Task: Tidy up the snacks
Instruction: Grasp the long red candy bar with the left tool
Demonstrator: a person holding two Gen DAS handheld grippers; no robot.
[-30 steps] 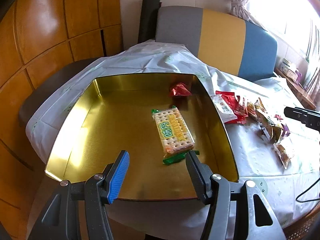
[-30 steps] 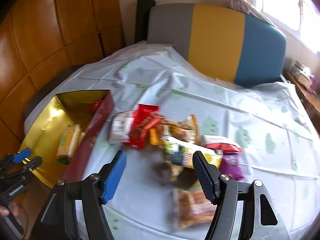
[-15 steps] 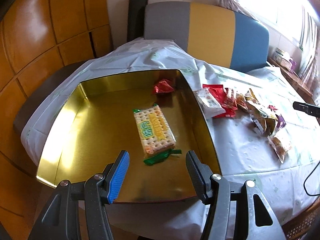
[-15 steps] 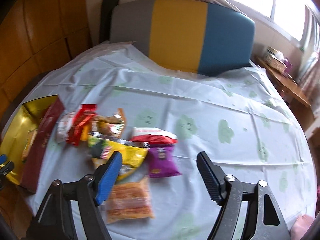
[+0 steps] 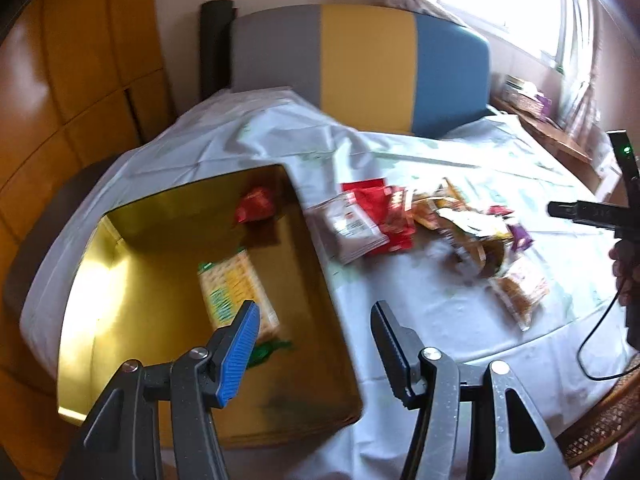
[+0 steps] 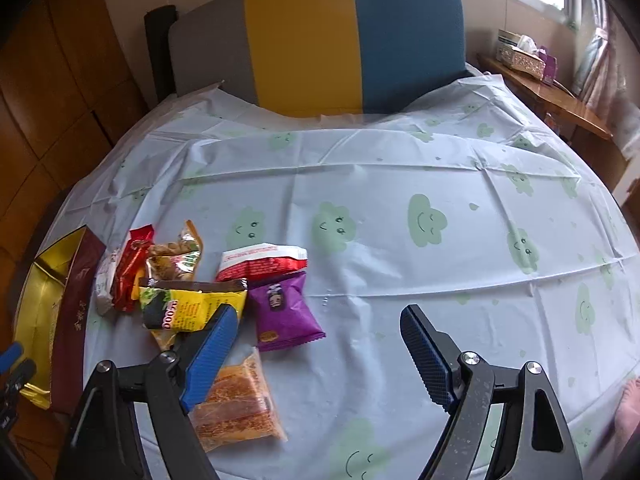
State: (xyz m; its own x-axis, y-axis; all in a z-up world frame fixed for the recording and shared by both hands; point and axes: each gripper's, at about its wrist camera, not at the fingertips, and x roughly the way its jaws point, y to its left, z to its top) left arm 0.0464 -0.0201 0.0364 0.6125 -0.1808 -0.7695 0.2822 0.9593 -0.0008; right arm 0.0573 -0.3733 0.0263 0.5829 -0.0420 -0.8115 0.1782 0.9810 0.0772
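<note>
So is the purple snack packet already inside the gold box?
No, the purple packet lies on the tablecloth among the loose snacks, well apart from the gold box at the table's left edge.

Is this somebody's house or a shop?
Probably a home dining room: a table under a smiley-cloud tablecloth, a padded chair against it, wood-panelled walls, and a curtained window.

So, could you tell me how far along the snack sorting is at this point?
Early. Done: a cracker pack and a red packet lie in the gold tin. In hand: nothing; the left gripper and the right gripper are both open and empty. Left: the pile on the tablecloth, including the purple packet, yellow bag and orange pack.
</note>
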